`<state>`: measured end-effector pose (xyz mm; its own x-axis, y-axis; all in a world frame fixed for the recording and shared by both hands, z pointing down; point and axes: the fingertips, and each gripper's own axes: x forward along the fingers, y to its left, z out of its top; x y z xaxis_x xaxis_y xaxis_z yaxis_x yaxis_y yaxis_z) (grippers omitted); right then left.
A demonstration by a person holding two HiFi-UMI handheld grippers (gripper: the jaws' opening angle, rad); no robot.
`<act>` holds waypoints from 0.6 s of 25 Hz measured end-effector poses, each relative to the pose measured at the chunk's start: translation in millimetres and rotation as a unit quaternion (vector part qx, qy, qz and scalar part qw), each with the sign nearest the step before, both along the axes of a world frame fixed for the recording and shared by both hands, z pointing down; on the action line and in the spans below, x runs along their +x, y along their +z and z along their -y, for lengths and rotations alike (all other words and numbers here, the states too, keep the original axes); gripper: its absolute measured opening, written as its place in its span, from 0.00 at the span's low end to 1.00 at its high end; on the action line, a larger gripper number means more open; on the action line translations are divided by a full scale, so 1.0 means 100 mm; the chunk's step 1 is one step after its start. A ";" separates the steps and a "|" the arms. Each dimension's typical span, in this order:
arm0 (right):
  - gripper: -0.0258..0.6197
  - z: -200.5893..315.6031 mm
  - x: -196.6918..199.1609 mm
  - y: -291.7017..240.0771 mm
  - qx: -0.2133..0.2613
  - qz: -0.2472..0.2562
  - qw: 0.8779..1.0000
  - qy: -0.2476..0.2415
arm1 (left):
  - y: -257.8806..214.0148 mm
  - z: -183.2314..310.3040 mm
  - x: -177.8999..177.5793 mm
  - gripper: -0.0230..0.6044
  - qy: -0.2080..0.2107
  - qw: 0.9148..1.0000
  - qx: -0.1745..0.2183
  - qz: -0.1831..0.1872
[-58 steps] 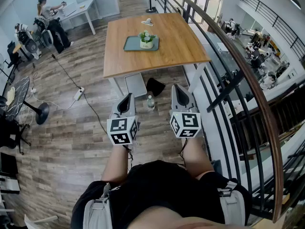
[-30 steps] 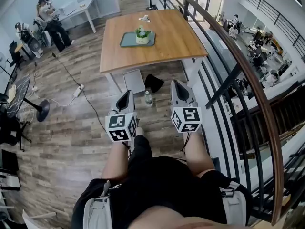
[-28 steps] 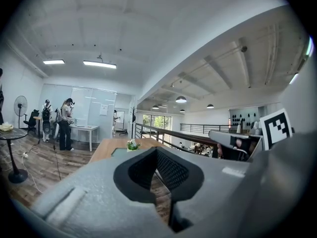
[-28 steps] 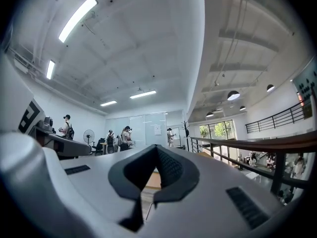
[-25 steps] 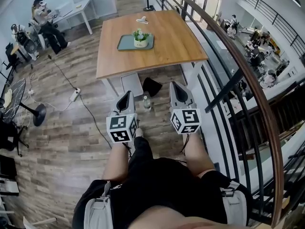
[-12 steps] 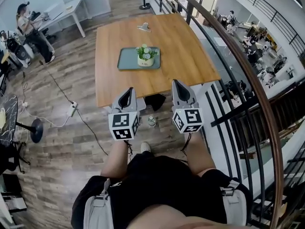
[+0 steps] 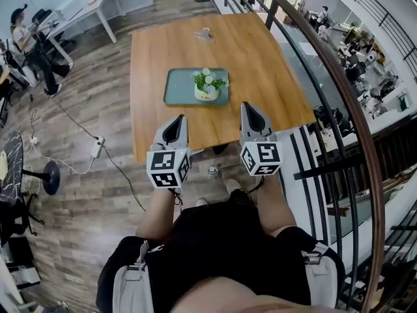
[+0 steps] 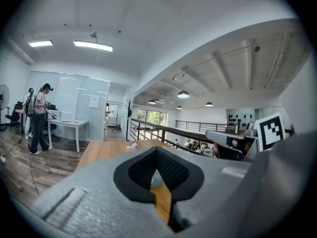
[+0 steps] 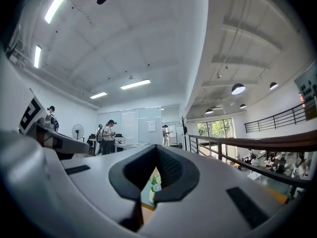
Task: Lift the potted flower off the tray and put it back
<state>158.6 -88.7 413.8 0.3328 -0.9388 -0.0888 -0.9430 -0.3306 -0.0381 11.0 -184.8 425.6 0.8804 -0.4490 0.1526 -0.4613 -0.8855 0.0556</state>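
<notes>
A small potted flower [image 7: 208, 85] in a white pot stands upright on a teal tray [image 7: 179, 87] in the middle of a wooden table [image 7: 260, 64]. My left gripper [image 7: 174, 124] and right gripper [image 7: 251, 111] hover side by side at the table's near edge, short of the tray. Both are shut and hold nothing. In the right gripper view the flower [image 9: 155, 184] shows through the gap behind the meeting jaws of the right gripper [image 9: 157, 152]. In the left gripper view a bit of the tray [image 8: 156, 180] shows the same way behind the left gripper [image 8: 157, 155].
A dark metal railing [image 7: 326, 103] runs close along the table's right side. A small white object [image 7: 204, 34] lies at the table's far end. On the floor are a water bottle [image 7: 212, 172] and a power strip [image 7: 98, 147]. People work at a white desk [image 7: 91, 8] far left.
The person has walked up to the table, so table, tray and flower are much nearer. Both grippers now reach the table's near edge; their jaws have stayed shut.
</notes>
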 end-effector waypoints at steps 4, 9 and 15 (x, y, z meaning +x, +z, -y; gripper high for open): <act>0.04 0.23 0.31 0.08 -0.013 -0.006 1.000 -0.027 | 0.05 0.21 0.19 0.06 -0.028 1.000 -0.008 -0.005; 0.04 0.52 0.69 0.03 -0.006 -0.028 0.998 -0.049 | -0.01 0.43 0.40 0.06 -0.064 0.998 -0.006 -0.010; 0.34 0.94 0.84 0.09 0.004 -0.009 0.993 -0.117 | 0.02 0.61 0.42 0.06 -0.096 0.995 -0.007 -0.013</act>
